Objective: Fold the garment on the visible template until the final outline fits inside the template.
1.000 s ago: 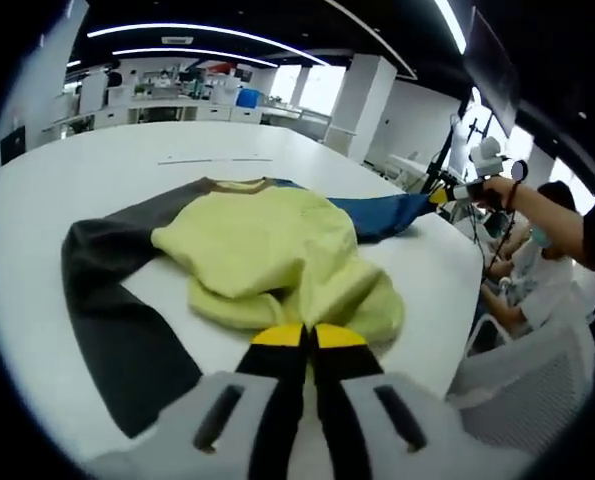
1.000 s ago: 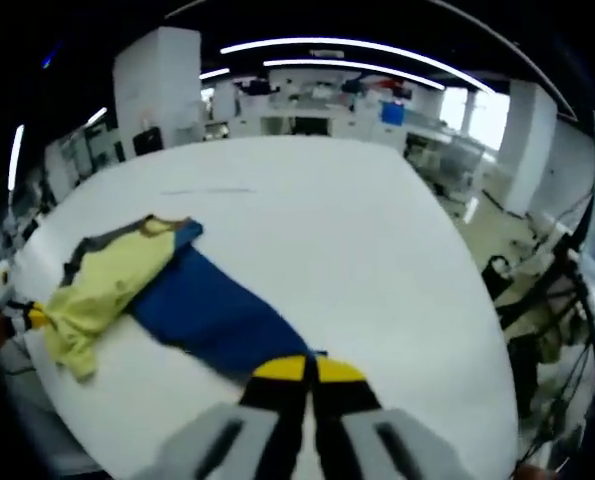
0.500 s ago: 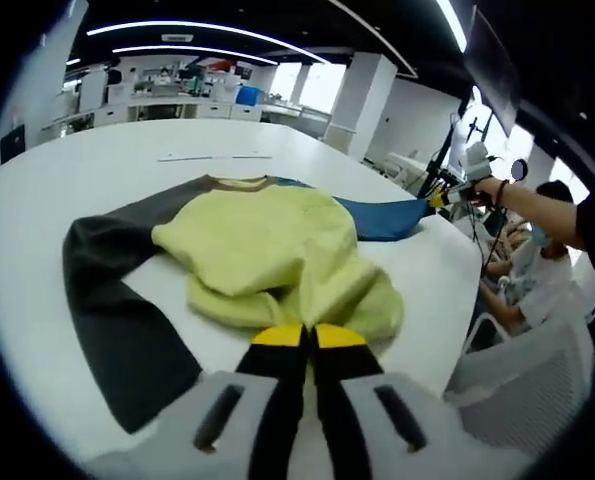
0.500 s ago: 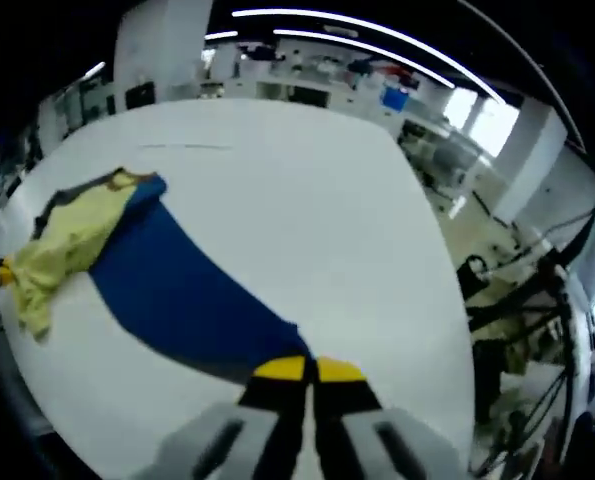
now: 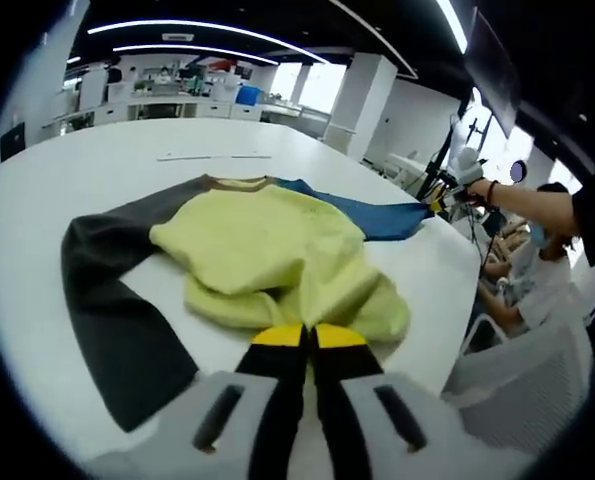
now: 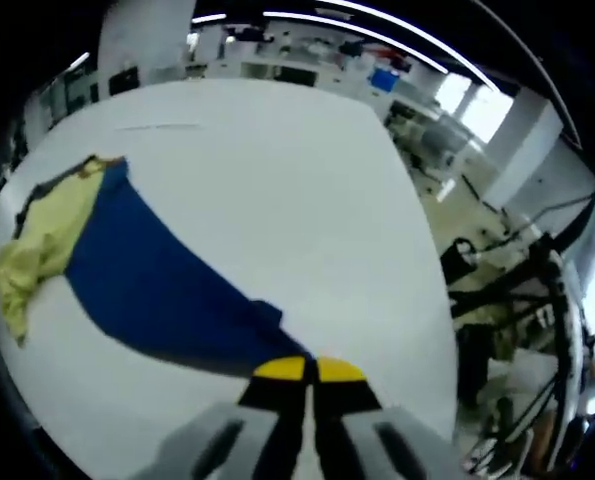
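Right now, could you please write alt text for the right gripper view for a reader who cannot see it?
The right gripper, jaws shut, pinches the end of a blue sleeve stretched across a white table. The sleeve leads to the yellow-green body of the sweatshirt at the view's left edge; office desks lie beyond.

A garment (image 5: 267, 250) with a yellow-green body, a dark grey sleeve (image 5: 112, 300) and a blue sleeve (image 6: 157, 290) is seen spread on the white table. The bunched yellow hem is pinched just ahead of the left jaws; the blue sleeve's end appears clamped at the right jaws.
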Motion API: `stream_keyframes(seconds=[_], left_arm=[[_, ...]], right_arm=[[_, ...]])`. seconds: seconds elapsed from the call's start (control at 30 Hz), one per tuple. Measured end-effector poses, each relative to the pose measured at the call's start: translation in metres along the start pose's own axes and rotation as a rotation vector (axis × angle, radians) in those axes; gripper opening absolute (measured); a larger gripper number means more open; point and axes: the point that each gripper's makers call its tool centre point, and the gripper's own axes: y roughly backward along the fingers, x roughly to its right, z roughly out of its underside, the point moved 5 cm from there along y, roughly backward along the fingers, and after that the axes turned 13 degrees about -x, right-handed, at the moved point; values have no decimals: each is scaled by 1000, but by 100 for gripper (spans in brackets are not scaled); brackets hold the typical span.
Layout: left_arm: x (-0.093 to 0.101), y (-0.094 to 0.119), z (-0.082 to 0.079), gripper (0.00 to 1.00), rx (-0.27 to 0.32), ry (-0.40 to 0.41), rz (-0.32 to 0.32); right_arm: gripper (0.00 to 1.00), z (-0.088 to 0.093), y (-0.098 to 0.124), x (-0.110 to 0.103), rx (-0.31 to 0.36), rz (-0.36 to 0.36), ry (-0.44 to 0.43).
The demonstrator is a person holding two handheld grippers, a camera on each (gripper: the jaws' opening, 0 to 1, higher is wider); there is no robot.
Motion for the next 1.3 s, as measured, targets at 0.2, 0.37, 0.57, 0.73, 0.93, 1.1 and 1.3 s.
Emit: stream_keyframes(seconds=[0.2, 0.37, 0.57, 0.73, 0.93, 1.1, 1.3], left_arm=[[2, 1, 1, 0, -1, 2, 5], [3, 2, 0, 4, 9, -37, -6], [-2, 10, -7, 33, 39, -65, -4], [-17, 19, -13, 36, 53, -96, -21], [-38, 19, -15, 35, 35, -107, -77], [-47, 13, -13, 34, 5, -133, -105], [-47, 4, -10, 32, -22, -192, -98]], right_arm=[[0, 3, -5, 2, -21, -10, -23], [2, -3, -3, -6, 37, -62, -84], [44, -9, 7, -30, 96, -140, -108], [57, -14, 15, -60, 136, -226, -76], [63, -16, 28, -110, 175, -353, -20], [64, -19, 44, -148, 206, -439, 37], [64, -20, 57, -191, 231, -526, 111]])
